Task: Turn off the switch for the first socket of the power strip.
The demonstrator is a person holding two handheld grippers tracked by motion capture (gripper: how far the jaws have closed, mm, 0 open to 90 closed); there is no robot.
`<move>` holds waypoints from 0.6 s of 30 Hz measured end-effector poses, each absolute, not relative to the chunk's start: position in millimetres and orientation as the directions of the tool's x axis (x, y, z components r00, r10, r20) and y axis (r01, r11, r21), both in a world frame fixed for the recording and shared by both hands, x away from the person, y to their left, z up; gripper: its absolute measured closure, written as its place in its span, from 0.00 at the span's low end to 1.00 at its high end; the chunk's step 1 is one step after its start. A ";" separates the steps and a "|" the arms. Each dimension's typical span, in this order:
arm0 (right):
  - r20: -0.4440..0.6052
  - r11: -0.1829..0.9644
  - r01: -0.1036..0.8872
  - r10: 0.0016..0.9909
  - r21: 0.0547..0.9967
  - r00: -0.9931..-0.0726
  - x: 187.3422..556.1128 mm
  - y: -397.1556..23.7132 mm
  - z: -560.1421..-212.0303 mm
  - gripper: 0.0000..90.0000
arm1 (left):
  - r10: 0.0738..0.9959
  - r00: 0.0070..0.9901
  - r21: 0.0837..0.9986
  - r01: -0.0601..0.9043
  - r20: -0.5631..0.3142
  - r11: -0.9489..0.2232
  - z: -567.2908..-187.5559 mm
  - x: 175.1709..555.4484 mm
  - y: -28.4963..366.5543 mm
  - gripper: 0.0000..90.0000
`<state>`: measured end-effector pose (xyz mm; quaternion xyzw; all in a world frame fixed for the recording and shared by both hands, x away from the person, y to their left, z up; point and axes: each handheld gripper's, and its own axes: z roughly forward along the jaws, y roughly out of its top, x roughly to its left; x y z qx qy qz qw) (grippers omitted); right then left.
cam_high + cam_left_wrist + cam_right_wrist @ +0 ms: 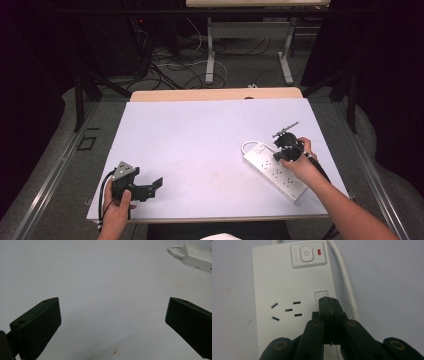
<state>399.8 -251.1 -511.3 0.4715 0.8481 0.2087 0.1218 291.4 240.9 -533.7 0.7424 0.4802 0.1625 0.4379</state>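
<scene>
A long white plastic power strip [275, 171] is seen lying flat on the pale lilac sheet covering the table [200, 145], toward the table's right side. In the high view its long axis is set diagonally: the end bearing the square power button [305, 253] and small red indicator light [319, 251] points up and to the left, away from the person, and the other end points toward the near right corner. The white cable [248, 145] is looped off the switch end.

The right gripper [286, 151] is held over the switch-end half of the strip, pointing down at it. In the right gripper view [329, 307] its two black jaws are pressed together with nothing between them, their tips over the strip's face just beside a socket; whether they touch it cannot be told.

The left gripper [150, 186] is held near the table's front left edge, well apart from the strip. Its jaws are spread wide over bare sheet in the left gripper view [112, 315].
</scene>
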 end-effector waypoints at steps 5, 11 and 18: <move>-0.013 0.465 0.760 0.856 0.455 -0.516 399.0 -251.1 -510.2 1.00 | 0.856 0.486 0.806 0.570 -0.178 -0.157 -533.7 291.7 240.7 0.00; -0.001 0.462 0.758 0.854 0.460 -0.519 399.9 -252.9 -510.5 1.00 | 0.855 0.488 0.806 0.570 -0.178 -0.158 -533.7 291.8 241.2 0.00; 0.002 0.459 0.762 0.856 0.458 -0.517 400.2 -252.8 -510.1 1.00 | 0.854 0.488 0.806 0.571 -0.180 -0.156 -533.8 291.7 241.1 0.00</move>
